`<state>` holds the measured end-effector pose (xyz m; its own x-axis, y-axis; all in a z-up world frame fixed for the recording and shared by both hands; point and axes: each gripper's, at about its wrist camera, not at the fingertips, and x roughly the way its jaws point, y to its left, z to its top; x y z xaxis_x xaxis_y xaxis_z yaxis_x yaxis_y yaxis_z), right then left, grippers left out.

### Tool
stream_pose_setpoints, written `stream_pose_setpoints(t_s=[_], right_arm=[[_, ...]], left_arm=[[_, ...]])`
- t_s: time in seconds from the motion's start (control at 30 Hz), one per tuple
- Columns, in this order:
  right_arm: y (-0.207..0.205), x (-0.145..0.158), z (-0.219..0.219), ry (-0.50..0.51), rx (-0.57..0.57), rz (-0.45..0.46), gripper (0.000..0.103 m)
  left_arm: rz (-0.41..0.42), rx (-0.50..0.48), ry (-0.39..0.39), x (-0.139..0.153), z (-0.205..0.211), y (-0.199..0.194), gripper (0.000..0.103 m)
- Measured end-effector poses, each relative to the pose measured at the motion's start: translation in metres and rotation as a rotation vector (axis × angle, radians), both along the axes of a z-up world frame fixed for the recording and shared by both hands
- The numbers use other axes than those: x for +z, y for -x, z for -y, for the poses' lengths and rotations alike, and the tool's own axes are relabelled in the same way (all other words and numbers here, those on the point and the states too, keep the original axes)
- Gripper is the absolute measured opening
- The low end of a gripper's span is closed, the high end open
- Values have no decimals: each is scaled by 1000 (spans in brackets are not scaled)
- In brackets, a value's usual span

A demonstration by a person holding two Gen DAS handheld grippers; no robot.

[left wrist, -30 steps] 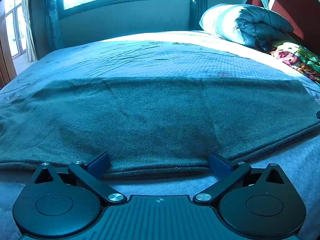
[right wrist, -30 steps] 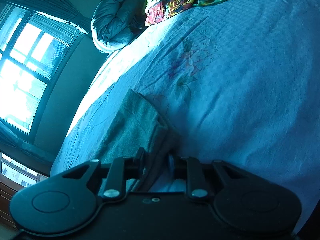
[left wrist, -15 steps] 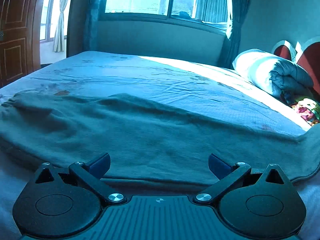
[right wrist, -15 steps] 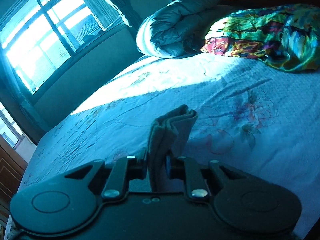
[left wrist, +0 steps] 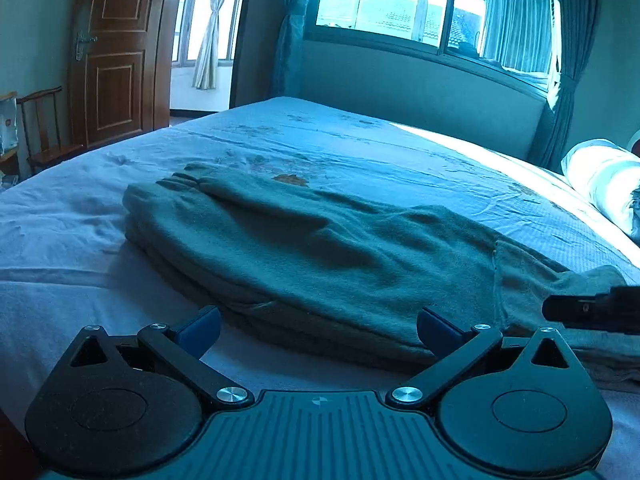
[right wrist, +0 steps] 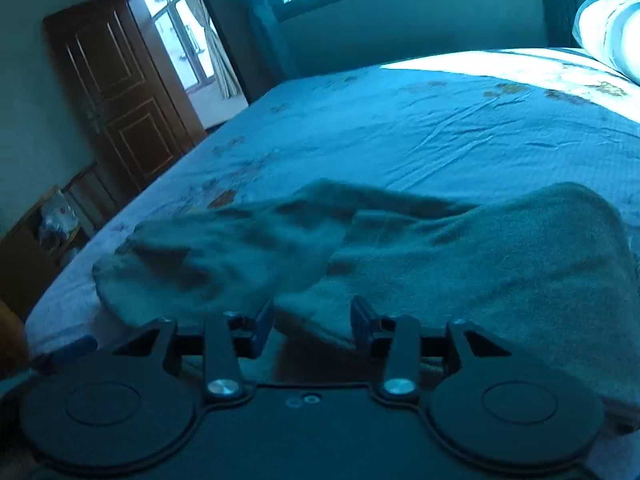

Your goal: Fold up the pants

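So the bed (left wrist: 360, 148) has the green pants (left wrist: 320, 248) lying lengthwise along its near side, one end flopped back over itself, so I'd say I'm mid second fold. My right gripper (right wrist: 312, 320) has just been opening; the cloth edge sits between the jaws, but the pads look clear. Next I'd back it out and flatten the flap. My left gripper (left wrist: 318, 326) is spread wide, empty. Only its view shows the neat far end.

Each black tool (left wrist: 318, 326) (right wrist: 312, 316) carries blue pads (silver pivot screws behind).
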<state>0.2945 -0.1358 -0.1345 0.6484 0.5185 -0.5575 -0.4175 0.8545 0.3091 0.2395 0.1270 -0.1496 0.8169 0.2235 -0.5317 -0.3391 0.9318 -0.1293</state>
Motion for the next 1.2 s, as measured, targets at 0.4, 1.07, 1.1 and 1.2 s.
stream_pose_setpoints(t_s=[0.4, 1.07, 1.1, 1.2], right_arm=[[38, 20, 168, -169, -413, 86, 51], [1, -41, 159, 121, -446, -90, 70], [0, -43, 161, 110, -450, -89, 70], [6, -20, 174, 12, -492, -5, 57]], left_arm=[[-14, -356, 261, 2, 85, -57, 84], [-21, -286, 195, -4, 103, -68, 18], [-98, -294, 182, -17, 105, -77, 21], [-82, -318, 172, -24, 102, -76, 26]])
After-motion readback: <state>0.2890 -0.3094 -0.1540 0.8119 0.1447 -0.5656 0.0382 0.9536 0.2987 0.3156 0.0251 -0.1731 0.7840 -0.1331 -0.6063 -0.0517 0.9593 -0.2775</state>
